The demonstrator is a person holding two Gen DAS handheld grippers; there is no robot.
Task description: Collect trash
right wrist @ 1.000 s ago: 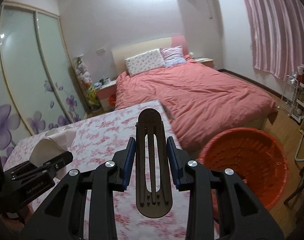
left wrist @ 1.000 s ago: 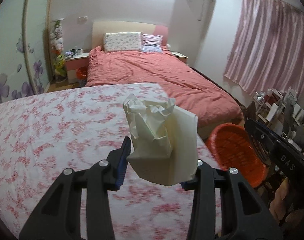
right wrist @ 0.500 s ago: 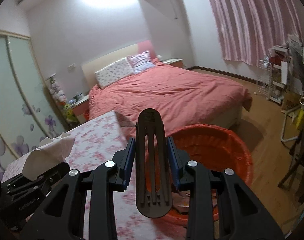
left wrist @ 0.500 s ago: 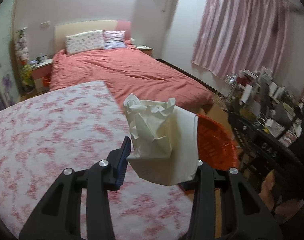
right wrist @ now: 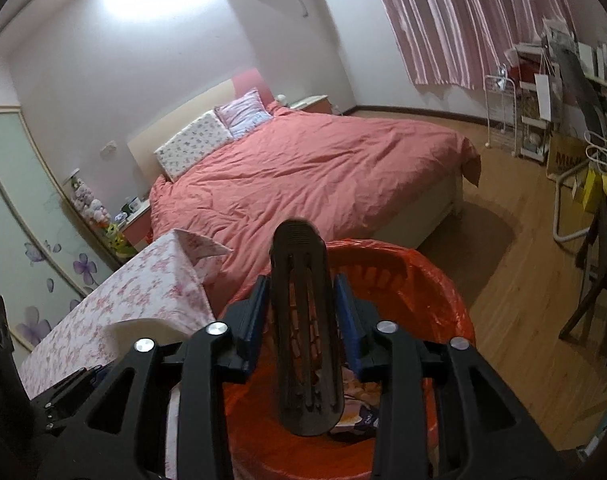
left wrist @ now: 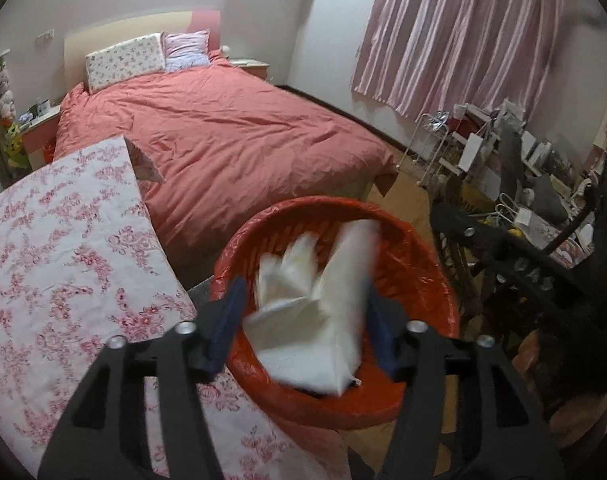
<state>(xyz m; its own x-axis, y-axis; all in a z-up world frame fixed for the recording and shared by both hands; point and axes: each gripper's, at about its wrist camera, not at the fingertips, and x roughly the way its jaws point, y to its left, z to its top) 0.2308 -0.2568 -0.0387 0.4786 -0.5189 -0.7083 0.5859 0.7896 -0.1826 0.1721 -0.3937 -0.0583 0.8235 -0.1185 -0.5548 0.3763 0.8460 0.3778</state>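
Now over the orange bin point(left wrist: 419, 264), blurred crumpled white paper point(left wrist: 311, 312) between opening left tool point(left wrist: 303, 320) pads.

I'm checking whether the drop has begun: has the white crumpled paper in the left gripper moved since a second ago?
Yes. The white crumpled paper was over the floral tablecloth; now it is over the orange bin, blurred between opening jaws.

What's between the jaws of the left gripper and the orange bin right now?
In the left wrist view, crumpled white paper, blurred, sits between the opening jaws of the left gripper above the orange bin; neither pad visibly presses it.
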